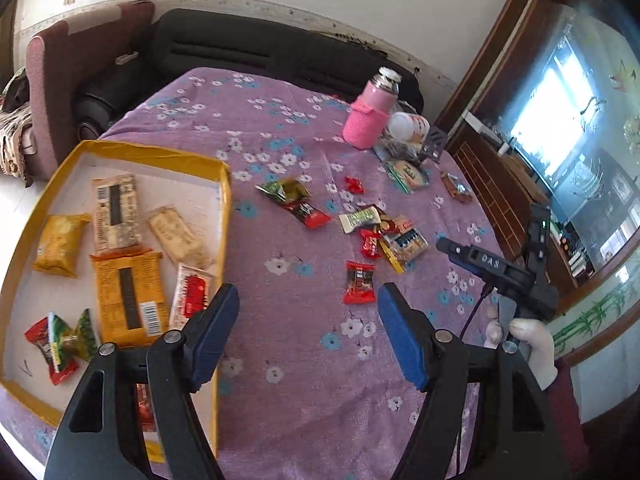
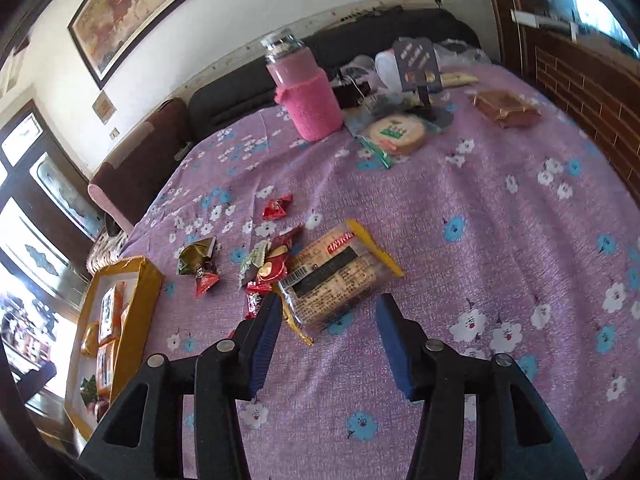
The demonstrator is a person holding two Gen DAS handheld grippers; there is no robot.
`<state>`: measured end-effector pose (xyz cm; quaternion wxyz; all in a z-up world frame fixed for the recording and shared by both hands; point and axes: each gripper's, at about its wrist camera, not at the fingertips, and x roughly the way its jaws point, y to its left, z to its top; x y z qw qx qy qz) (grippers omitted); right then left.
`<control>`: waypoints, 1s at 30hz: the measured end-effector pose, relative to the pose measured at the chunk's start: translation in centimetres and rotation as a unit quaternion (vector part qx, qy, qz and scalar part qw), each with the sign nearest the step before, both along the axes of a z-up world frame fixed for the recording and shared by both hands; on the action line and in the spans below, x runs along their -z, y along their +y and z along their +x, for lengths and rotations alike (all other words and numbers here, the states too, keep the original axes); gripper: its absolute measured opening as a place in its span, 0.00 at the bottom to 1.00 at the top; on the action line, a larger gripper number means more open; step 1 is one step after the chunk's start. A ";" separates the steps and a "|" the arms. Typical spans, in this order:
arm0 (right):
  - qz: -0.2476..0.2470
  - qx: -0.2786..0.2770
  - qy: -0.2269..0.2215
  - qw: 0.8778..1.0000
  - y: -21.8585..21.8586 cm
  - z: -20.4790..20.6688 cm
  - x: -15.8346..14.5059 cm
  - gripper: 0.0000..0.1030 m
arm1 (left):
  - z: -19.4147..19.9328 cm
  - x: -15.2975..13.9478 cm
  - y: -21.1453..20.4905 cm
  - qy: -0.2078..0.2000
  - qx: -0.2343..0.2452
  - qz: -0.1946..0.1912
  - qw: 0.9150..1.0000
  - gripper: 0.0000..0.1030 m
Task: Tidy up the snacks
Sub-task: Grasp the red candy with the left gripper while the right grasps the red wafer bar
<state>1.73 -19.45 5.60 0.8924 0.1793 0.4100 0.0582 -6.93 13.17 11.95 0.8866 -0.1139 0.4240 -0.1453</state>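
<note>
A flat, crinkly biscuit packet (image 2: 334, 276) of clear film with yellow crimped ends lies on the nubbly purple flowered cloth (image 2: 460, 240) just ahead of the right gripper (image 2: 326, 312), a little left of the gap between its blue-padded jaws, which stand about half open with nothing gripped. Touching the packet's left edge is a heap of small twisted foil sweets (image 2: 266, 266) in red, green and gold. The left gripper (image 1: 308, 304) is likewise parted wide and empty; a red foil-wrapped candy (image 1: 360, 282) rests on the cloth ahead of the gap, nearer its right jaw. To the left of its left jaw sits a shallow cardboard box lid (image 1: 222, 168) with yellow rim and white floor, holding rectangular wafer packets (image 1: 116, 212), a puffy yellow pouch (image 1: 60, 244) and more twisted sweets. Far beyond both jaws stands a cylindrical bottle in a fuzzy pink knitted sleeve (image 2: 312, 96), beside a round wrapped cake (image 2: 396, 132).
</note>
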 end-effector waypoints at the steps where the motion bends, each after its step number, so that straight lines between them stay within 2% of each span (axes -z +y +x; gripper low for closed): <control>1: 0.023 0.003 0.006 1.000 -0.4 0.6 0.6 0.50 | 0.4 0.6 -1.0 0.007 0.009 0.008 1.000 0.69; 3: 0.040 -0.009 0.006 0.999 -0.1 1.8 1.0 0.50 | 1.0 2.0 -2.9 0.020 0.028 0.022 0.999 0.69; 9: -0.017 -0.032 0.008 0.999 3.5 6.3 1.2 0.50 | 2.5 5.0 -6.1 0.047 0.060 0.051 0.996 0.69; 15: -0.069 -0.027 0.044 0.996 5.7 10.8 2.5 0.45 | 3.3 6.0 -5.7 0.053 0.062 0.061 0.995 0.69; 17: -0.102 -0.035 0.043 0.993 6.8 11.3 2.5 0.42 | 3.5 6.1 -5.3 0.051 0.059 0.063 0.995 0.69; 19: -0.113 -0.055 0.059 0.990 7.9 11.3 2.9 0.34 | 3.7 6.2 -5.1 0.051 0.055 0.064 0.995 0.69; 21: -0.125 -0.073 0.066 0.987 9.0 11.0 3.4 0.33 | 4.0 6.4 -4.9 0.052 0.053 0.063 0.995 0.69; 22: -0.136 -0.084 0.070 0.985 9.7 10.8 3.8 0.28 | 4.0 6.5 -4.9 0.053 0.053 0.063 0.995 0.69; 24: -0.146 -0.091 0.070 0.983 10.4 10.2 4.1 0.26 | 4.0 6.7 -5.0 0.055 0.055 0.067 0.995 0.69; 25: -0.146 -0.092 0.068 0.983 10.4 9.8 4.1 0.24 | 4.0 6.7 -5.1 0.054 0.057 0.070 0.994 0.69; 30: -0.080 -0.086 0.040 0.992 8.7 6.8 2.5 0.24 | 4.1 7.1 -6.7 0.051 0.072 0.091 0.992 0.69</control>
